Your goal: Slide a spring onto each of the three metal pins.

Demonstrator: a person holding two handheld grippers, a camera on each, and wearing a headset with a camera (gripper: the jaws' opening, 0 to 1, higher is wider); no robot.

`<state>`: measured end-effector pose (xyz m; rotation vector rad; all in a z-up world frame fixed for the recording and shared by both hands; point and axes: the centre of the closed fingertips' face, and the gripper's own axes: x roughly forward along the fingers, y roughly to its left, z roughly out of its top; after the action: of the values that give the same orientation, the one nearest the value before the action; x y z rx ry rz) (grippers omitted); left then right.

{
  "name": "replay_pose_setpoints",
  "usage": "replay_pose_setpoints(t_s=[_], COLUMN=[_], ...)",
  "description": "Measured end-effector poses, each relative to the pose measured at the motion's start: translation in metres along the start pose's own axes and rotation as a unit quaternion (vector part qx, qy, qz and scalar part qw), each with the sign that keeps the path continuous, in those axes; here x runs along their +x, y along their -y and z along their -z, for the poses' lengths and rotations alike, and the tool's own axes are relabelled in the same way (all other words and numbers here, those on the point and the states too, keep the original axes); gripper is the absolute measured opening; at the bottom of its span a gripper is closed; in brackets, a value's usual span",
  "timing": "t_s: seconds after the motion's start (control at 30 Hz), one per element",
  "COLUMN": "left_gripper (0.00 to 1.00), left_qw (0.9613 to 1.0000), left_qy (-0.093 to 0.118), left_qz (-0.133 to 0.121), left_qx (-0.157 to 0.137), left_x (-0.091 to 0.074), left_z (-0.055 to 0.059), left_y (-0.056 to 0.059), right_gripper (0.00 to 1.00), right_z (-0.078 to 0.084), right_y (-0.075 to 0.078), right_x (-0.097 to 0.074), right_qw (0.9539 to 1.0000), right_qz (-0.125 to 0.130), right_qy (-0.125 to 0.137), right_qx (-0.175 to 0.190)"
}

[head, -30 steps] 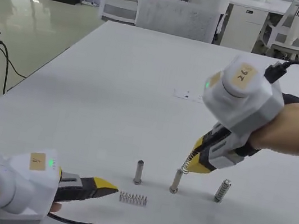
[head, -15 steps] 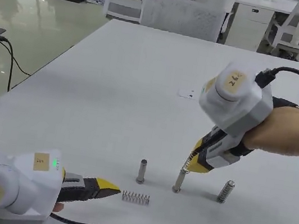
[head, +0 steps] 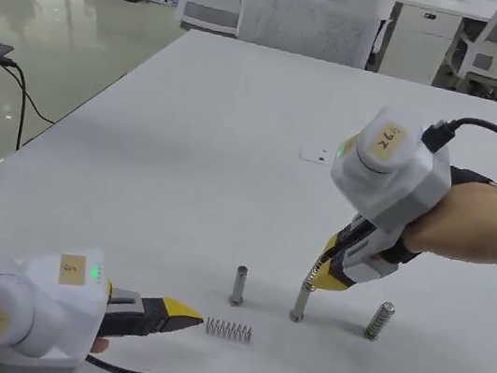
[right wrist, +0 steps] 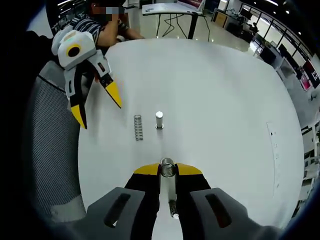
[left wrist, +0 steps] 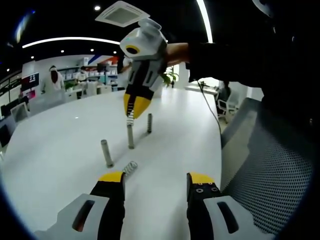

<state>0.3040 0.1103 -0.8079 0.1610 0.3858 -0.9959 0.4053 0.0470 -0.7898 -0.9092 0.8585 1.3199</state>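
The left gripper [head: 189,352] sits nearest the person, jaws spread wide and empty. Just ahead of its left jaw a loose spring [head: 229,330] lies flat on the white table [head: 190,139], and just beyond that stands a bare pin [head: 238,285]. Farther on, the right gripper [head: 334,276] pinches the held spring [head: 313,274] between narrow jaws, directly above the middle pin [head: 301,302]. The spring hangs slightly tilted with its lower end at the pin's tip, so the push likely runs straight down the pin's upright axis. On the side away from the left gripper, the third pin [head: 370,334] carries a fitted spring [head: 382,315].
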Motion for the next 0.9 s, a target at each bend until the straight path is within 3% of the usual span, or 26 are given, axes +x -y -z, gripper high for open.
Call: replay_pose_setpoints(t_s=[0.33,0.9], left_gripper=[0.42,0.42], left_qw=[1.0,1.0], left_qy=[-0.002,-0.001], left_qz=[0.001,-0.001], left_qx=[0.0,0.0], left_x=[0.0,0.0], left_z=[0.0,-0.001], left_y=[0.0,-0.001], right_gripper=[0.08,0.08], right_z=[0.005,0.018], right_y=[-0.001,0.002], right_x=[0.008,0.042], right_qw=[0.9999,0.9991], right_qz=[-0.006,-0.019], right_qy=[-0.012,-0.038], right_qx=[0.0,0.008])
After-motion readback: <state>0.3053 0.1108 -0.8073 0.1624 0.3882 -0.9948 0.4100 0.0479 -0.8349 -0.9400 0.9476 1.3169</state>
